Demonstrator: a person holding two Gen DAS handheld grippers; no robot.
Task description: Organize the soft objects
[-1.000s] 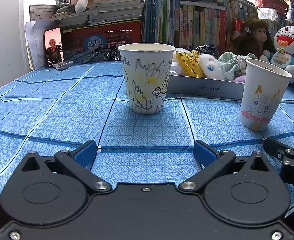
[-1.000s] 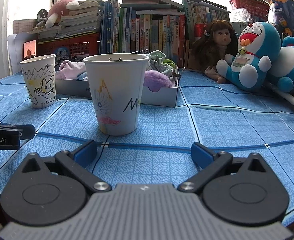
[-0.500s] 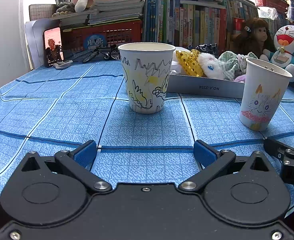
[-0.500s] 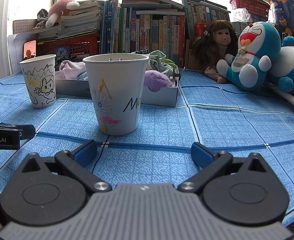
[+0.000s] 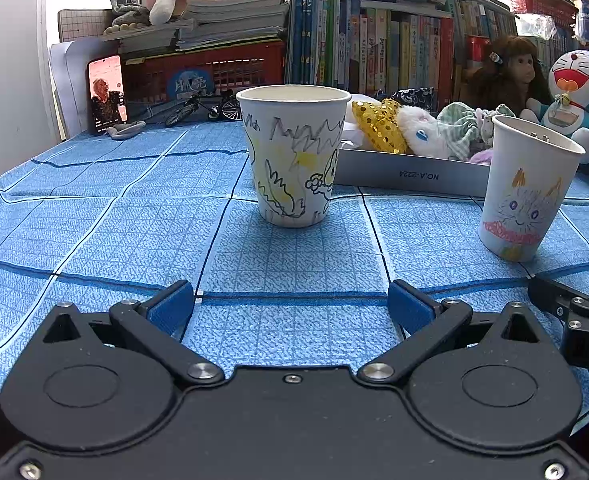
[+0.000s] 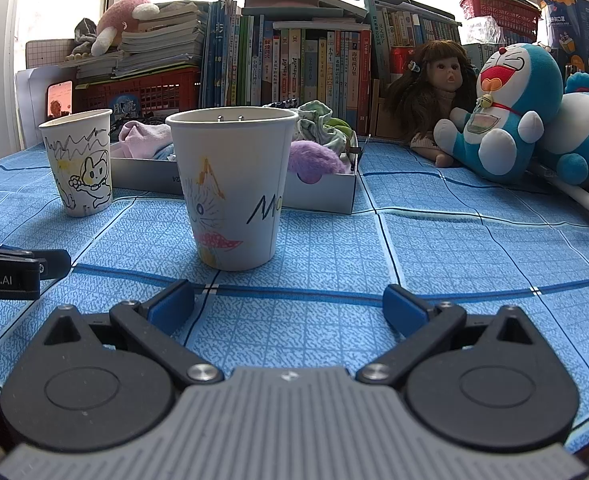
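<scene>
blue checked cloth covers the desk [image 5: 94,220], both views. left gripper [image 5: 290,306] sits low over the cloth, its fingers [image 5: 172,304] spread wide apart with nothing between them. right gripper [image 6: 288,306] is in the same posture, fingers [image 6: 404,306] wide apart and empty.

soft objects [image 5: 418,134] lie heaped in a shallow grey tray [image 5: 406,176] toward the back of the desk: a gold sequinned piece, a white plush, green checked fabric and a purple plush [image 6: 314,158] at the tray's right end, seen from the right wrist.

two paper cups stand upright on the cloth in front of the tray. rabbit-drawing cup [image 5: 294,156] is directly ahead of the left gripper; cat-drawing cup [image 6: 232,188] is directly ahead of the right gripper. neither cup touches a gripper. cup contents cannot be determined.

a blue cat plush [image 6: 506,116] and a doll [image 6: 434,92] sit at the desk's right rear, outside the tray, before a row of books [image 6: 294,68].
</scene>
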